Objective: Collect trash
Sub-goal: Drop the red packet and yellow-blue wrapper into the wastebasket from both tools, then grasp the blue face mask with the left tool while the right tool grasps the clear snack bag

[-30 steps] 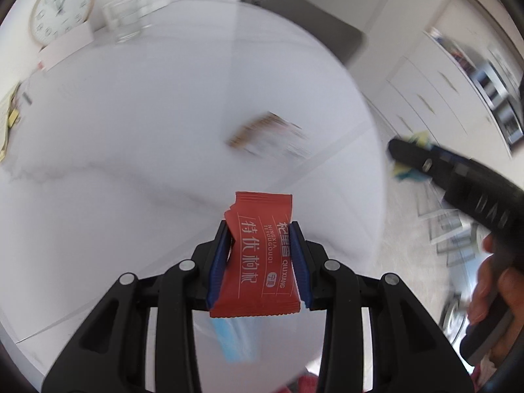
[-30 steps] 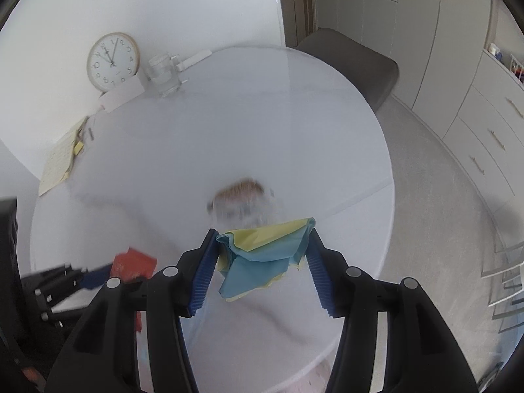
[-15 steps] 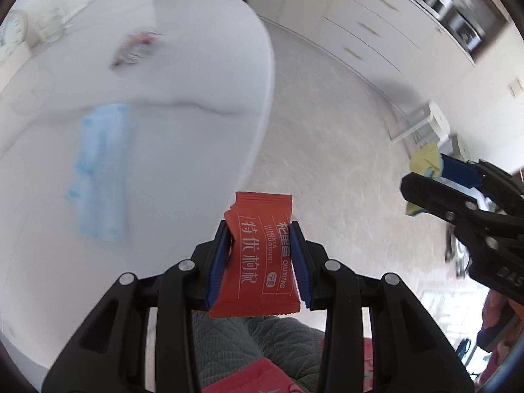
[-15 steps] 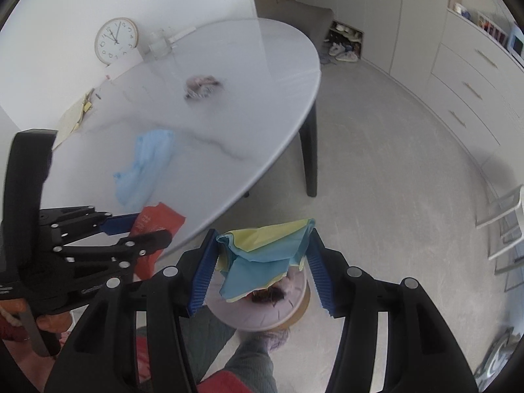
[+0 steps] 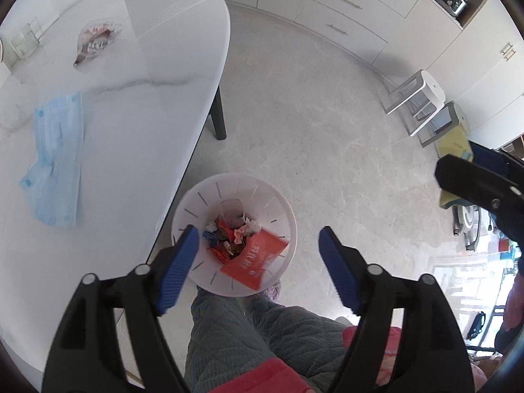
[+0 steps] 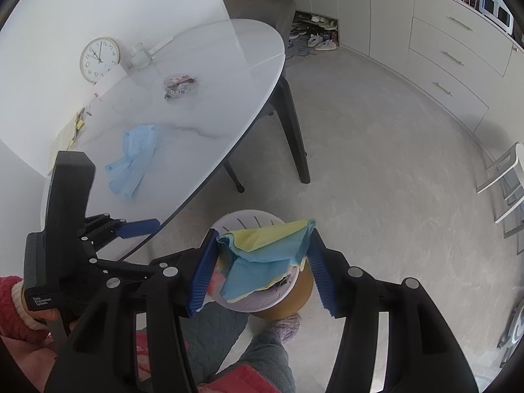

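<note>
My left gripper (image 5: 258,245) is open right above a white trash bin (image 5: 281,209) on the floor. A red snack wrapper (image 5: 253,263) is loose below the jaws, inside the bin among other scraps. My right gripper (image 6: 262,252) is shut on a folded yellow and blue wrapper (image 6: 265,252), held above the same bin (image 6: 249,221). The left gripper (image 6: 137,227) also shows at the left of the right wrist view. On the white table (image 5: 114,163) lie a blue face mask (image 5: 55,160) and a crumpled clear wrapper (image 5: 95,37).
The table edge runs just left of the bin, with dark table legs (image 6: 294,124) behind. A white stool (image 5: 419,98) and drawers (image 5: 344,16) stand across the floor. A clock (image 6: 99,60) and a glass (image 6: 139,55) sit at the table's far side. My legs (image 5: 262,334) are under the grippers.
My left gripper has opened and let go of the red wrapper, which has dropped into the bin. Both grippers swung from the table to over the bin. The right still holds its wrapper.
</note>
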Motion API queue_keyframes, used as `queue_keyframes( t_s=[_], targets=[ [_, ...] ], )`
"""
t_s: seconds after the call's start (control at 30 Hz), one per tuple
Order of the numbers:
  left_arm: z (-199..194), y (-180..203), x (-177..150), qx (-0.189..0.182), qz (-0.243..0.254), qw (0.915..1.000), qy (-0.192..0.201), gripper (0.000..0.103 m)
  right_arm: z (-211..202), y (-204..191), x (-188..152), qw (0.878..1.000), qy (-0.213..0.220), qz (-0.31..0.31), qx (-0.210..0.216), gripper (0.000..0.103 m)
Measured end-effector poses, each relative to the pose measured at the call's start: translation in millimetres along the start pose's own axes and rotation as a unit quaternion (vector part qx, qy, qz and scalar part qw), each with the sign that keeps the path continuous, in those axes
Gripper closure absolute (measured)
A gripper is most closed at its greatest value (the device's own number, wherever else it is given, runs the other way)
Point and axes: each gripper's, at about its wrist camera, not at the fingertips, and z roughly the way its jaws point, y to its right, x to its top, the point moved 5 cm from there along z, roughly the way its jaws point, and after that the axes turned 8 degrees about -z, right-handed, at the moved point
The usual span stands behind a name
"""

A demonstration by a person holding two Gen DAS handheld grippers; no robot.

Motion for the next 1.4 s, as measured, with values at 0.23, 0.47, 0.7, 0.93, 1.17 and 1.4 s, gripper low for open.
queue_keyframes(
  t_s=[0.23, 0.47, 0.7, 0.93, 1.17, 1.4],
  targets=[
    [-25.4, -15.5, 8.4, 0.046, -0.007, 0.9983, 0.034, 0.019, 4.8, -2.7, -0.5, 1.000, 0.005, -0.009, 0.021, 0.047],
    [-80.0, -56.8, 10.9, 0.095, -0.050, 0.9894, 0.098, 0.008, 39.2, -27.1, -4.5, 0.997, -0.018, -0.053, 0.051, 0.047],
    [-105.9, -106.9, -7.1, 0.126, -0.126, 0.9786, 0.103, 0.008, 79.5, -61.4, -14.6, 0.990, -0.048, -0.114, 0.067, 0.027],
    [-109.0, -137.8, -24.6, 0.131, -0.188, 0.9693, 0.090, 0.008, 87.2, -61.9, -15.2, 0.992, -0.061, -0.094, 0.064, 0.012],
    [-107.0, -145.1, -25.0, 0.132, -0.202, 0.9662, 0.090, 0.008, 68.9, -57.8, -4.0, 0.994, -0.048, -0.076, 0.056, 0.007],
    [-97.8, -150.0, -13.0, 0.141, -0.163, 0.9724, 0.090, 0.008, 50.5, -62.1, 1.9, 0.995, -0.044, -0.071, 0.049, 0.005]
  ],
)
